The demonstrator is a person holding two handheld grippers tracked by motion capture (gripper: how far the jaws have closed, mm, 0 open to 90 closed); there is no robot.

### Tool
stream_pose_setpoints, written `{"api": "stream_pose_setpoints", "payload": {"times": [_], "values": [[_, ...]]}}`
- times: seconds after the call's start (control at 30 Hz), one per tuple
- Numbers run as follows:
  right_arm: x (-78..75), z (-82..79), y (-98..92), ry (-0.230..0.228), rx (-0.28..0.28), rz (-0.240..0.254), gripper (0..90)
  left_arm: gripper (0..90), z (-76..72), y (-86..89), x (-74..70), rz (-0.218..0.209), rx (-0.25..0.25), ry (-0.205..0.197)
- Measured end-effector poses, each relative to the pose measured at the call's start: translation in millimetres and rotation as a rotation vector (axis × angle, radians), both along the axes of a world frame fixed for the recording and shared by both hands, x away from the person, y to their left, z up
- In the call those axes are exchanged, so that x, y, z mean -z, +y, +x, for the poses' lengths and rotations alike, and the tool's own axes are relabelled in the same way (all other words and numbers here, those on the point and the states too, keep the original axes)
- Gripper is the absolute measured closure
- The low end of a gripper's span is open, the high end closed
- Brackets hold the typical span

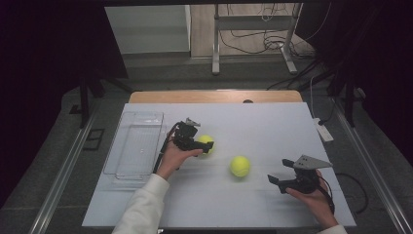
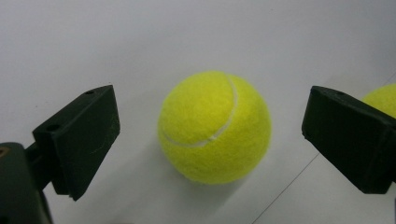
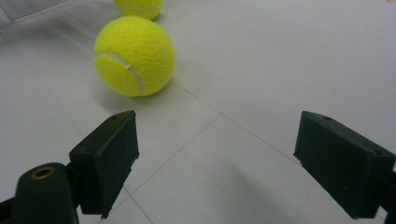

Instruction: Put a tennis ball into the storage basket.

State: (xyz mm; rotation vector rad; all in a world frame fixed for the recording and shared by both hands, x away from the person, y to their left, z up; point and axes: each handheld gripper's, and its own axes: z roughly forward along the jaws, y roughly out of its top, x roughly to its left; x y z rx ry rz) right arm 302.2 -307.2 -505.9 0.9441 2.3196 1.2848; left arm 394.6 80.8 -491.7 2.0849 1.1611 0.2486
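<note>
Two yellow tennis balls lie on the white table [image 1: 253, 126]. The left ball [image 1: 205, 139] [image 2: 215, 126] sits on the table between the jaws of my left gripper [image 1: 204, 146] [image 2: 210, 140], which stands open around it without touching. The other ball [image 1: 240, 166] [image 3: 134, 56] rests near the table's middle and peeks in at the right edge of the left gripper view [image 2: 380, 98]. My right gripper [image 1: 278, 170] [image 3: 215, 158] is open and empty, a short way to the right of that ball. The left ball [image 3: 138, 7] shows farther off behind it.
A clear plastic tray [image 1: 136, 146] stands empty at the table's left side, just left of my left hand. A small white device [image 1: 324, 131] lies at the right edge. The table's wooden far edge [image 1: 214, 96] shows beyond the white cover.
</note>
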Motion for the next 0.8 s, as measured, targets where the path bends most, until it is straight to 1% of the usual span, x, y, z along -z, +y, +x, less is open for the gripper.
{"api": "stream_pose_setpoints", "payload": {"times": [0.2,0.4,0.8], "values": [[0.2,0.0,0.1,-0.001,0.0,-0.005,13.9,5.0,2.2,-5.6,5.3,0.013,0.016,0.01],[0.1,-0.1,0.0,-0.002,-0.001,-0.005,13.9,5.0,3.2,-6.5,7.7,0.017,0.013,0.016],[0.2,0.0,-0.2,-0.003,0.0,-0.009,13.9,6.3,6.3,-9.5,14.9,0.042,0.019,0.03]]}}
